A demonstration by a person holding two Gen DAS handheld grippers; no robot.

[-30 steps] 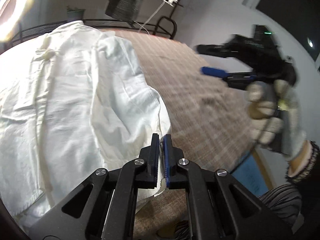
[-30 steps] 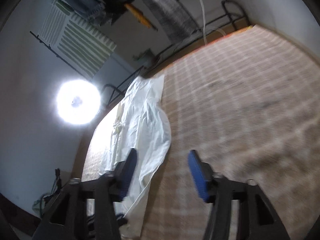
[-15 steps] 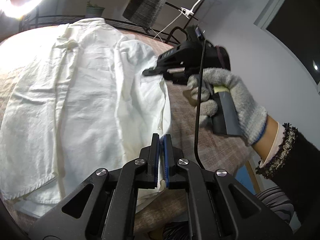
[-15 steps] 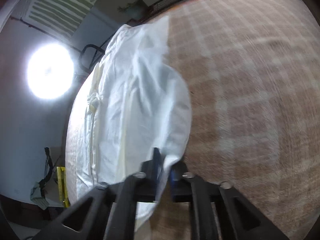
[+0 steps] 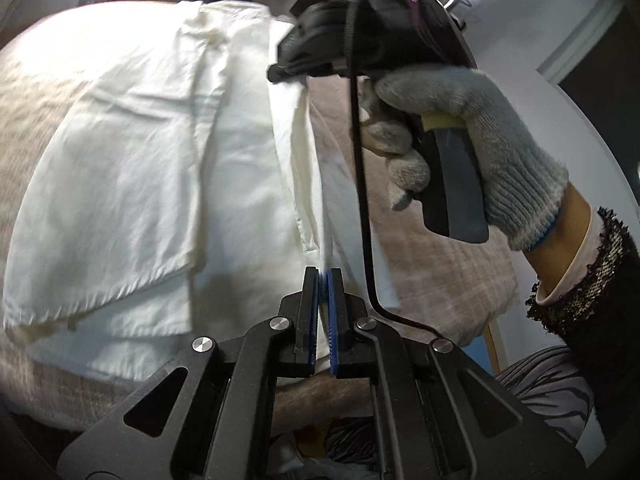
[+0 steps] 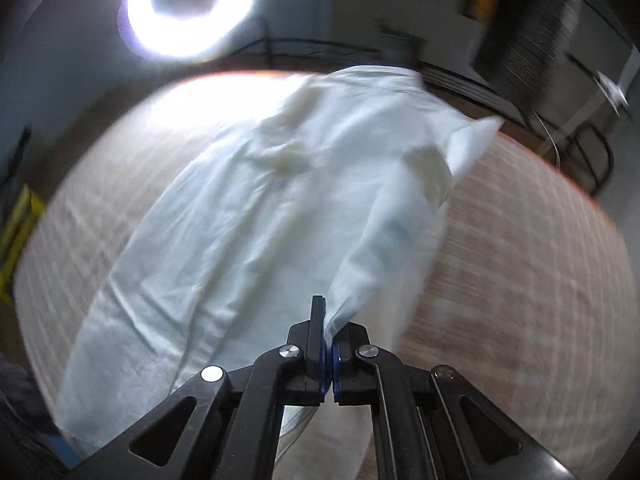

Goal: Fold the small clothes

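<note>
A: Where does the crumpled white cotton shirt [image 5: 152, 160] lie?

B: Spread on a broad surface covered in a beige-brown checked woven cloth [image 6: 520, 280], with a dark metal rail [image 6: 460, 76] at its far end. Whether that surface is a bed or something else I cannot tell. One side of the shirt is already folded over its middle.

A: And the left tool [image 5: 323, 276]?

B: Its black arms meet; the blue pads are pressed together with the shirt's near edge pinched between them. A thin strip of white cloth runs up from the pads.

A: The right tool [image 6: 329, 320]?

B: Clamped too, on a fold of the same shirt. In the right wrist view the fabric rises from its pads in a taut, lifted ridge towards a corner that sticks up near the rail. The view is blurred.

A: Who carries it?

B: In the left wrist view, a hand in a grey knitted glove [image 5: 472, 128] grips the right tool's dark handle, above the shirt's right-hand edge. A black cable [image 5: 362, 200] hangs down from it, and a dark sleeve with a speckled cuff [image 5: 576, 288] follows the wrist.

A: Anything behind?

B: A bright ring lamp [image 6: 188, 4] shines over the far end.
</note>
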